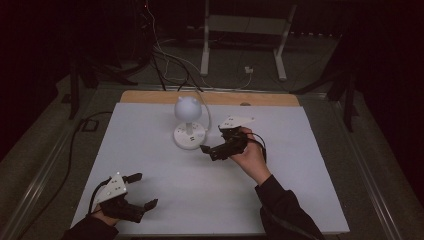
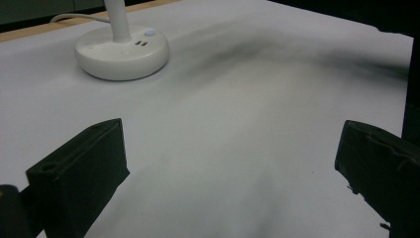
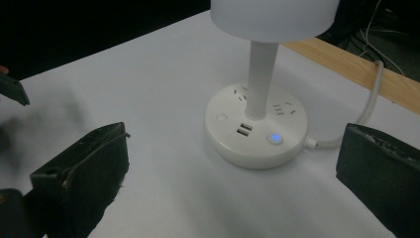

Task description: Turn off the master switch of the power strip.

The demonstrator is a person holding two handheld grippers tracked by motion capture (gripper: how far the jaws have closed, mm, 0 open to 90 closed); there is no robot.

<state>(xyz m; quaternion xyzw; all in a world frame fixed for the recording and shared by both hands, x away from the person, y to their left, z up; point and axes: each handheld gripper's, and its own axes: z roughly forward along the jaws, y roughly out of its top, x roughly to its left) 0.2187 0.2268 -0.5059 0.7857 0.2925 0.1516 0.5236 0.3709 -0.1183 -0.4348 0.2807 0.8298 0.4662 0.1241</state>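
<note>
Right gripper (image 1: 212,151) wide open, empty, near desk lamp (image 1: 189,121) base at frame centre. Probably aiming for lit button (image 3: 275,138); approach slowly. Left gripper (image 1: 141,190) open, empty, lower left.

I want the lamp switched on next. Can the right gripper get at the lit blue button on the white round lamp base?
Probably yes: the right gripper sits beside the white round lamp base, jaws open, with bare table before the lit blue button.
</note>
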